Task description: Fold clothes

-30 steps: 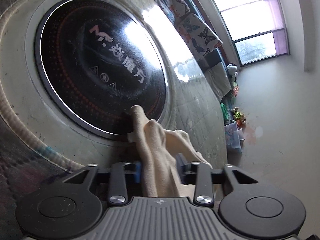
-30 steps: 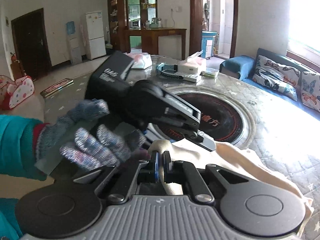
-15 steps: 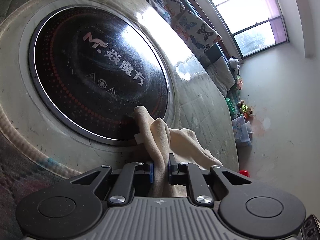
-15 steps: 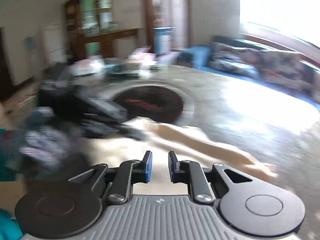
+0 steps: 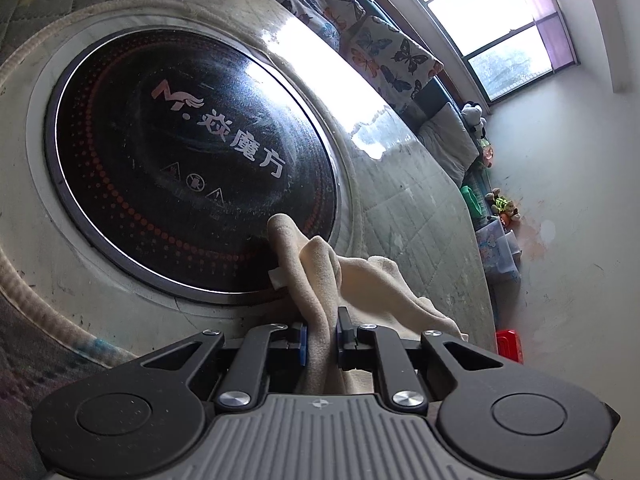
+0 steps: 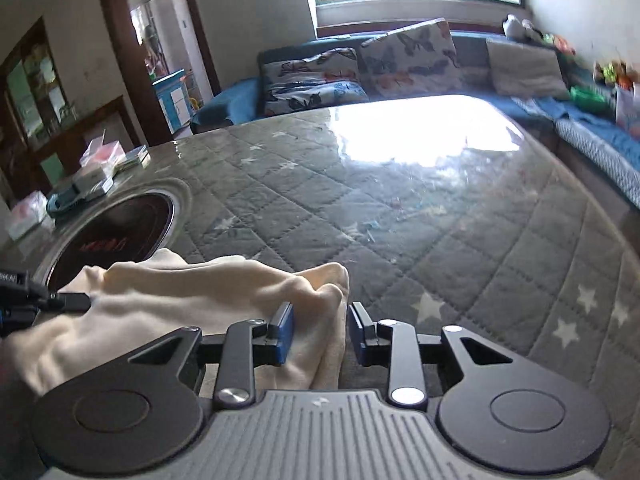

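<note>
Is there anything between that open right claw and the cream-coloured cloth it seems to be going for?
Nothing visible. The cream cloth already lies in the gap of the right gripper, whose fingers stand apart. The left gripper is pinching another part of the cloth.

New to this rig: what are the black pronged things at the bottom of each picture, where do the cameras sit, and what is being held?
They are handheld two-finger grippers, one per hand, each carrying a fisheye camera looking along its fingers. In the left wrist view, the left gripper is shut on a cream garment beside a round black cooktop set into the quilt-patterned table. In the right wrist view, the right gripper is open, with the garment's edge lying between its fingers. Boxes sit at the table's far end; a sofa lies beyond.
</note>
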`<state>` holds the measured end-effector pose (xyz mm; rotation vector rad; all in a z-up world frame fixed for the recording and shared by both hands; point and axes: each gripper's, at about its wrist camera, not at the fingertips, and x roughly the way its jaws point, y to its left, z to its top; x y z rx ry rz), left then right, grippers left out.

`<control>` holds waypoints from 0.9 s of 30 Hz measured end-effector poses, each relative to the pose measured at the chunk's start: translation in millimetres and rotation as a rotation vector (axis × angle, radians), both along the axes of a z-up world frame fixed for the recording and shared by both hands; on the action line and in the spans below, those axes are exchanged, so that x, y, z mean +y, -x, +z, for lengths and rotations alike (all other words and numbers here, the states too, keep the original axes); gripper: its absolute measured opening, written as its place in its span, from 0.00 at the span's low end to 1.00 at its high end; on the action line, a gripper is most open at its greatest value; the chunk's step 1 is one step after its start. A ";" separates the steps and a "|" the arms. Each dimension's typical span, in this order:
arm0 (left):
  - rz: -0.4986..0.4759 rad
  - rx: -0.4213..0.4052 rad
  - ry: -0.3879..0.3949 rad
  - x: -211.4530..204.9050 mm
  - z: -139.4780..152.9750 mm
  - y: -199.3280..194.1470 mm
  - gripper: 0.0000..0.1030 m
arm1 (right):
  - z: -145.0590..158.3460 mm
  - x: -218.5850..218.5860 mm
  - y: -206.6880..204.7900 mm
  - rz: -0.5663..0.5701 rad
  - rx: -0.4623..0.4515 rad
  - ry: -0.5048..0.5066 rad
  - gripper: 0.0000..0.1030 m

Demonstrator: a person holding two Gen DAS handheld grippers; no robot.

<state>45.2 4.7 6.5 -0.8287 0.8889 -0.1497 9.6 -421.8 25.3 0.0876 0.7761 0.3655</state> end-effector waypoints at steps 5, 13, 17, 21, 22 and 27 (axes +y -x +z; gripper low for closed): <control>-0.005 -0.001 -0.027 -3.6 2.6 -1.4 0.14 | -9.7 -12.1 -2.6 -0.012 0.008 -0.075 0.31; -0.022 -0.036 -0.094 -15.8 17.4 -0.9 0.13 | -4.4 -21.1 7.3 -0.011 -0.019 -0.142 0.09; -0.057 -0.080 -0.122 -30.4 33.7 -2.1 0.13 | 12.4 -24.0 20.1 -0.025 -0.073 -0.159 0.08; -0.105 -0.123 -0.149 -52.6 48.5 -7.0 0.13 | 28.9 -33.5 31.8 -0.049 -0.129 -0.154 0.08; -0.117 -0.130 -0.153 -59.6 51.1 -9.8 0.13 | 32.4 -38.6 33.0 -0.060 -0.138 -0.147 0.08; -0.183 -0.158 -0.159 -96.4 58.7 -24.6 0.13 | 49.7 -64.1 39.4 -0.119 -0.183 -0.116 0.08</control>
